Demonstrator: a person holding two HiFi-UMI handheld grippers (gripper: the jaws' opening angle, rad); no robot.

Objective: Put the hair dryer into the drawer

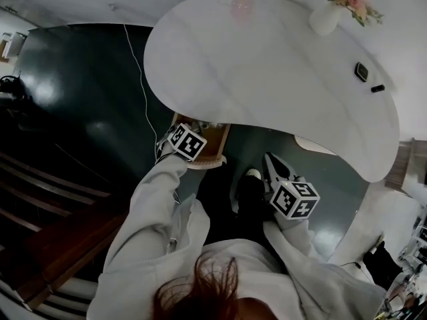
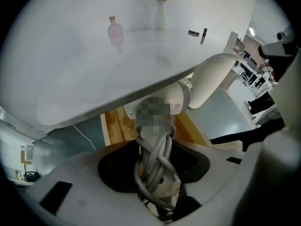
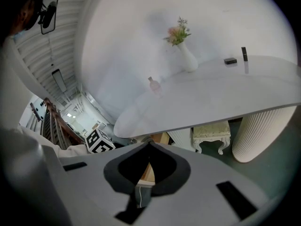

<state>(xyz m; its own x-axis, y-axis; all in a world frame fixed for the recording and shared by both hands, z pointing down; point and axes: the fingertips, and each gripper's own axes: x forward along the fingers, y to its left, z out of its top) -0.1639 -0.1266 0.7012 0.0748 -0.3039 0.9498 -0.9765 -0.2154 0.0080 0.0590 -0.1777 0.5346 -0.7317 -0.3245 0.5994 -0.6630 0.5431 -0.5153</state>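
Observation:
A white hair dryer stands between the jaws of my left gripper, which is shut on its handle. Its grey cord is wound round that handle. The dryer's head points up toward the underside of the table. Under it lies the open wooden drawer, which juts out from beneath the tabletop. In the head view the left gripper's marker cube hangs right over the drawer. My right gripper is shut and holds nothing. It sits to the right of the drawer, apart from it.
The white tabletop overhangs the drawer and carries a pink bottle, a vase of flowers and two small dark items. A ribbed pedestal and an ornate stool stand below. A white cable crosses the dark floor.

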